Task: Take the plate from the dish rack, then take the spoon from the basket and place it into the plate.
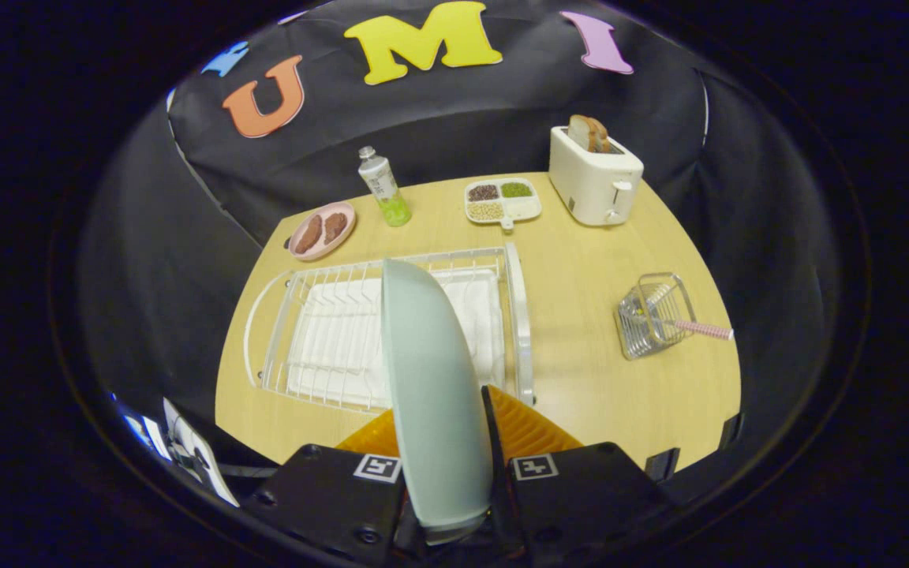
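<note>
The hand-held gripper (448, 473) is clamped on the plate (432, 386): its two fingers press on either face of the pale grey-green plate, which stands on edge between them and rises ahead of them, above the desk (581, 315).

Just beyond the fingers, behind the plate, lies the white wire dish rack (344, 331) with a white drip tray (328, 339) inside it; the tray's ribbed floor is bare where it can be seen, though the plate hides part of the rack.

Ahead and to the right of the fingers, well apart from the rack, stands a small wire basket (653, 314). The spoon (699, 328) rests in it, its pink handle sticking out over the basket's right side; the bowl end inside is too small to make out.

Farther on, ahead and to the left, a pink dish (323, 230) holds two brown patties. Near it stands an upright bottle (384, 187) with green liquid in its lower part. Straight ahead beyond the rack is a white divided tray (503, 201) with dark, green and pale grains in separate compartments, one compartment empty. To the right of that tray, a white toaster (594, 177) holds slices of bread in its slot.
</note>
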The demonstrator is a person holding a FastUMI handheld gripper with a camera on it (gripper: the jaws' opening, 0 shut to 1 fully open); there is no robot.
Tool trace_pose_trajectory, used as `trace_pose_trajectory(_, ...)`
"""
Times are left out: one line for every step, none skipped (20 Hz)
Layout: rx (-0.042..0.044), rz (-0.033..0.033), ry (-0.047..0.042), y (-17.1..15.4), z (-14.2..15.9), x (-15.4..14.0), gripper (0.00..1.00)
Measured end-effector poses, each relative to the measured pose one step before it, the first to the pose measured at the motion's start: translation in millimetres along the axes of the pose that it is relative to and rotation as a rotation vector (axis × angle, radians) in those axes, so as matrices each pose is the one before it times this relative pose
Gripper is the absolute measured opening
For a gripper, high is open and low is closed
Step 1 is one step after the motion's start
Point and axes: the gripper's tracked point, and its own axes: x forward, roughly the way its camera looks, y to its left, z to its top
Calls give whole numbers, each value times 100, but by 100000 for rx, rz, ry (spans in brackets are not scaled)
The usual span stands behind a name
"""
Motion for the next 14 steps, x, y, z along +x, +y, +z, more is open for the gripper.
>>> trace_pose_trajectory(1695,1969,-176,-381,-1674,-77,36)
trace_pose_trajectory(1949,1032,-417,-576,-1638,143,36)
trace_pose_trajectory(2626,553,506,-703,-1972,312,36)
trace_pose_trajectory(2314,918,1458,-437,-1576,367,36)
trace_pose_trajectory(2853,1772,2376,-333,-1878,616,36)
trace_pose_trajectory(2676,1530,2718,-384,-1502,654,36)
trace_pose_trajectory(2274,1349,2766,-353,-1370,684,36)
trace_pose_trajectory(3174,1657,2790,-290,-1202,821,36)
trace_pose_trajectory(3574,1058,2041,-311,-743,742,36)
trace_pose_trajectory(3272,675,1977,-285,-567,733,36)
trace_pose_trajectory(1835,702,1382,-51,-334,601,36)
trace_pose_trajectory(1045,854,770,22,-46,624,36)
trace_pose_trajectory(611,323,654,-152,19,424,36)
trace_pose_trajectory(400,361,655,-57,143,497,36)
